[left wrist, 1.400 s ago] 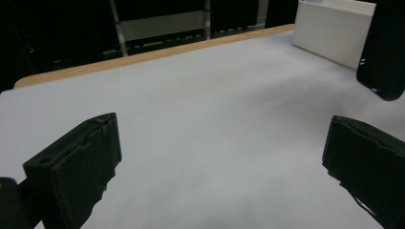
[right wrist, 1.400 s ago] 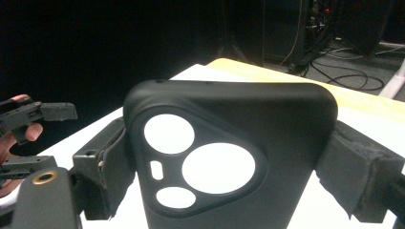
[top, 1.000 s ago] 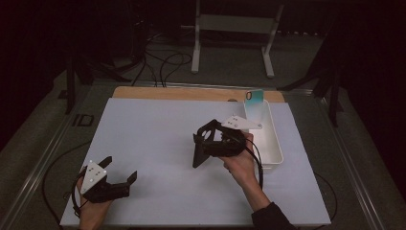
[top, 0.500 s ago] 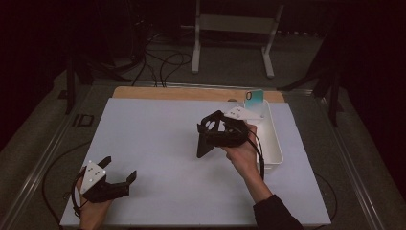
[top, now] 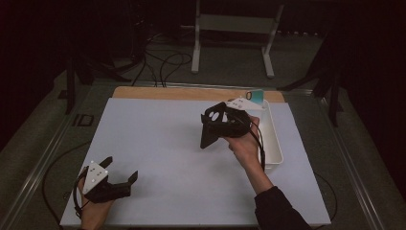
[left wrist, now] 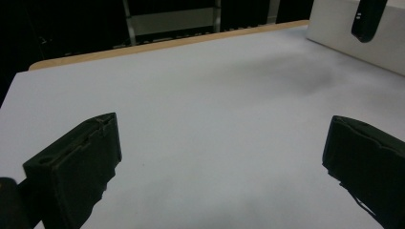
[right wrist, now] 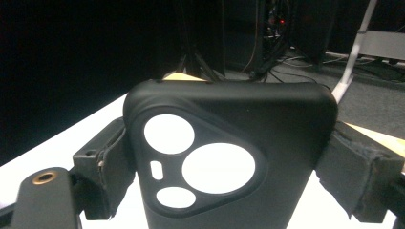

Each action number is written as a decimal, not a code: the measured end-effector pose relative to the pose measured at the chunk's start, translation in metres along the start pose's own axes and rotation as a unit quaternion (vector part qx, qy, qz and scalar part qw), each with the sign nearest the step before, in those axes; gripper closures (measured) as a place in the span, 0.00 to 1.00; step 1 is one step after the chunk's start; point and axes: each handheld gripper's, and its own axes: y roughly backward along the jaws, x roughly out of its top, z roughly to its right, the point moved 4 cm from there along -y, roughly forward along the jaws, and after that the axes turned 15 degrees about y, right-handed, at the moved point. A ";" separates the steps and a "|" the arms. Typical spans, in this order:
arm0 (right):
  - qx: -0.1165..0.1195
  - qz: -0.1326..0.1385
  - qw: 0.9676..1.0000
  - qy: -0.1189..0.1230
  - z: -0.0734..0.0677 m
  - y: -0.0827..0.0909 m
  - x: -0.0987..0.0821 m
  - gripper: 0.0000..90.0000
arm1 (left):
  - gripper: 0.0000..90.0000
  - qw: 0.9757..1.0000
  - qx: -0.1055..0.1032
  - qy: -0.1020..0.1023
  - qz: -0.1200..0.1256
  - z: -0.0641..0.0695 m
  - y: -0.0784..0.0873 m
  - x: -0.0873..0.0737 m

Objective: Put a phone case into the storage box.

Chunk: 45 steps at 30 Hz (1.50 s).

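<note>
A black phone case with round camera cut-outs stands upright between the jaws of my right gripper, which is shut on its two sides. In the high view, the right gripper holds the case above the white table, just left of the white tray. My left gripper rests low at the table's front left corner, open with nothing between its fingers. In the left gripper view, the left gripper has its jaws wide apart over bare tabletop, and the case's end hangs far off.
The long white tray sits along the table's right side, with a teal object at its far end. A wooden strip borders the far edge of the white table. Cables and a metal stand lie on the floor beyond.
My right gripper has lifted the phone case and carried it a little farther from the person, tilting it more upright. The left gripper has stayed put.
</note>
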 end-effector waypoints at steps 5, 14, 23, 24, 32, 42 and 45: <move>-0.008 -0.002 1.000 -0.005 0.008 -0.003 0.001 0.16 | 0.00 1.000 -0.001 0.000 0.001 0.000 0.000 0.000; -0.027 -0.009 1.000 0.002 0.020 -0.008 0.002 0.16 | 0.00 1.000 0.000 -0.001 0.002 0.001 0.000 0.000; -0.044 -0.017 0.999 0.009 0.033 -0.011 0.003 0.16 | 0.00 1.000 0.000 -0.002 0.000 0.001 -0.001 0.000; -0.046 -0.018 0.999 0.010 0.034 -0.011 0.003 0.16 | 0.00 1.000 0.000 -0.002 0.000 0.001 -0.001 -0.001; -0.059 -0.021 0.998 0.012 0.043 -0.013 0.003 0.16 | 0.00 1.000 0.001 -0.002 -0.001 0.001 -0.001 -0.001; -0.077 -0.026 0.997 0.012 0.056 -0.015 0.003 0.16 | 0.00 1.000 -0.001 -0.004 -0.003 0.001 -0.002 -0.001; -0.081 -0.026 0.996 0.012 0.059 -0.015 0.003 0.16 | 0.00 1.000 -0.001 -0.004 -0.003 0.001 -0.002 -0.001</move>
